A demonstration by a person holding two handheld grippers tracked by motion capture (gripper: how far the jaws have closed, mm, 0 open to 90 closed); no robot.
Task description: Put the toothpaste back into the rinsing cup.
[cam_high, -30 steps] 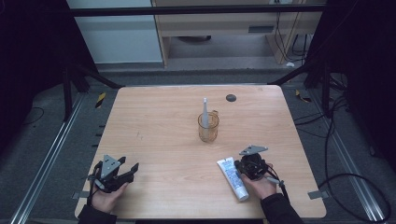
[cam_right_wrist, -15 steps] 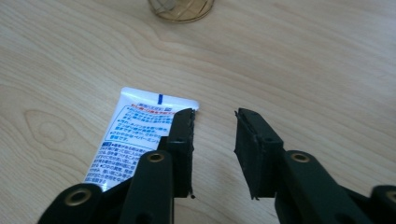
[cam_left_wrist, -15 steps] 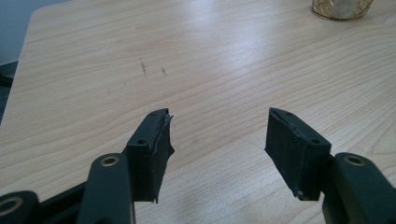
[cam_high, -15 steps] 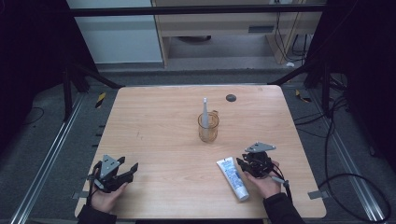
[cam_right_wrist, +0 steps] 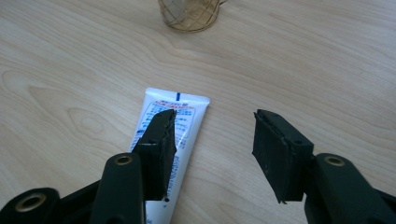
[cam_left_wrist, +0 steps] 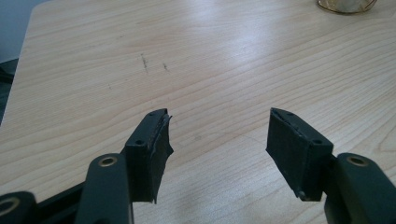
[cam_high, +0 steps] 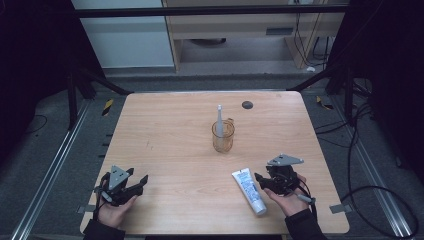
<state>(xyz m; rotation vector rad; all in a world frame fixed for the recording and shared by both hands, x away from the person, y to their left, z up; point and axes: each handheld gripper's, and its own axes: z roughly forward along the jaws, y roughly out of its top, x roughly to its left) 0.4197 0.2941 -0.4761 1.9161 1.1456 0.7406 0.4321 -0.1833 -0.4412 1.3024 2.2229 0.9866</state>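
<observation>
— Jaws first: on our right gripper (cam_high: 261, 181) they have just been opening and now stand spread, with nothing pinched between them; in the right gripper view one jaw hangs over the white plastic toothpaste tube with blue and red print (cam_right_wrist: 170, 130) without pressing on it. On our left gripper (cam_high: 140, 183) the jaws stand wide apart over bare wood.

— And where does the tube lie?

— Flat on the pale wooden counter (cam_high: 170, 135), just beside our right gripper, nearer to us than the amber glass cup (cam_high: 223, 136) that holds a white toothbrush (cam_high: 219, 120).

— How do we expect it to handle?

— Light and soft, we judge: its smooth skin may slip, and a hard squeeze could dent it. We would grip across the middle of its body, gently, well off the thin crimped end.
</observation>
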